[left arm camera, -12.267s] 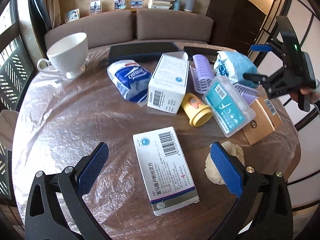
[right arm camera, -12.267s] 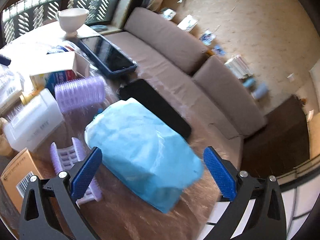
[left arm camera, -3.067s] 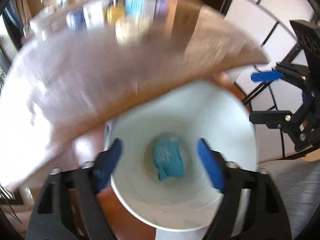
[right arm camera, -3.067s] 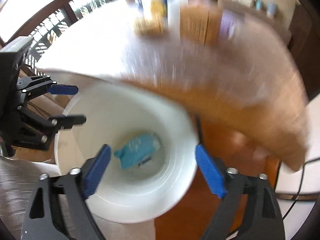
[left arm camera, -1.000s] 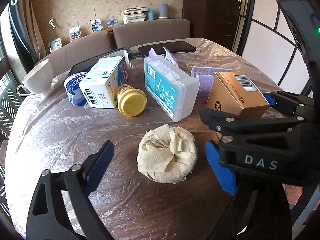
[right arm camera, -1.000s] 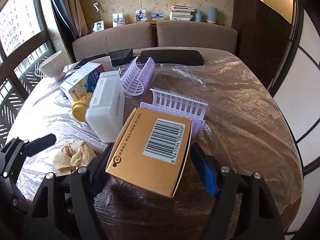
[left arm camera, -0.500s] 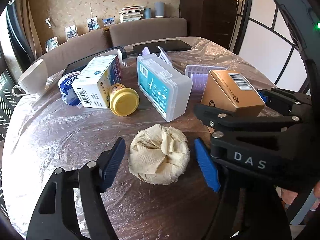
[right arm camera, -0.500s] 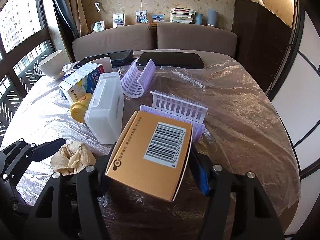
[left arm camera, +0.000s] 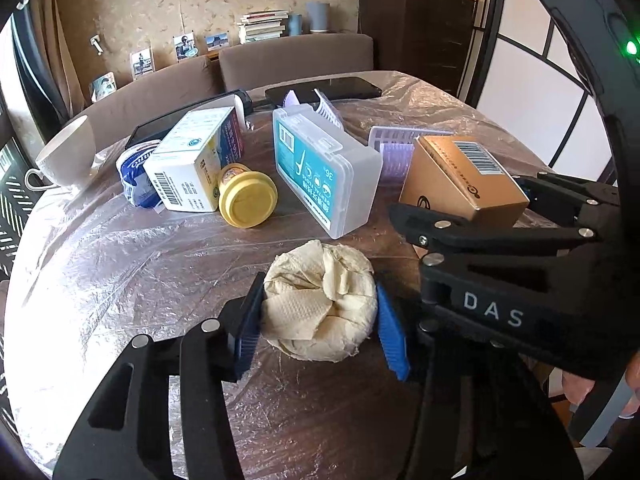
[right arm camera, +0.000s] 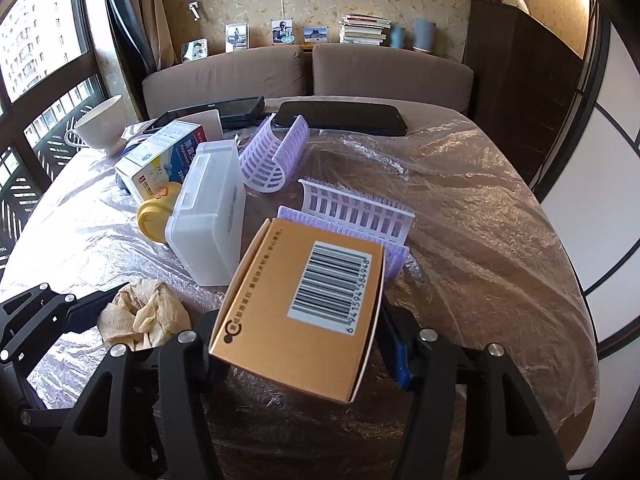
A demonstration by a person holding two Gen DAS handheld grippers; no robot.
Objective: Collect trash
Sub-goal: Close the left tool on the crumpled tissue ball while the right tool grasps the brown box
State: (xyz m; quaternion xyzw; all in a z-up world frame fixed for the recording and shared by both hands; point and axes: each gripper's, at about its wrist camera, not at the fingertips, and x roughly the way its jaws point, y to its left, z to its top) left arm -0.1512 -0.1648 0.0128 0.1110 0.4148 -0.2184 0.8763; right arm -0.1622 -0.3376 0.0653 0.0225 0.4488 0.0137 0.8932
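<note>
A crumpled beige paper napkin [left arm camera: 320,312] lies near the front of the round plastic-covered table [left arm camera: 120,280]. My left gripper [left arm camera: 320,328] is shut on the napkin, both blue pads pressing its sides. The napkin also shows in the right wrist view [right arm camera: 144,316]. My right gripper [right arm camera: 296,344] is shut on an orange cardboard box [right arm camera: 304,304] with a barcode, tilted up off the table. The box shows in the left wrist view [left arm camera: 460,180], just right of the napkin.
Behind stand a clear floss-pick case [left arm camera: 324,168], a yellow-lidded jar [left arm camera: 248,200], a white medicine box [left arm camera: 196,164], a blue tissue pack [left arm camera: 134,172], a white cup [left arm camera: 68,156], purple hair rollers [right arm camera: 276,156], a tablet [right arm camera: 224,112] and a phone [right arm camera: 340,118]. A sofa [right arm camera: 304,72] lies beyond.
My left gripper has closed in from both sides onto the napkin. My right gripper has tightened on the orange box and holds it in about the same place.
</note>
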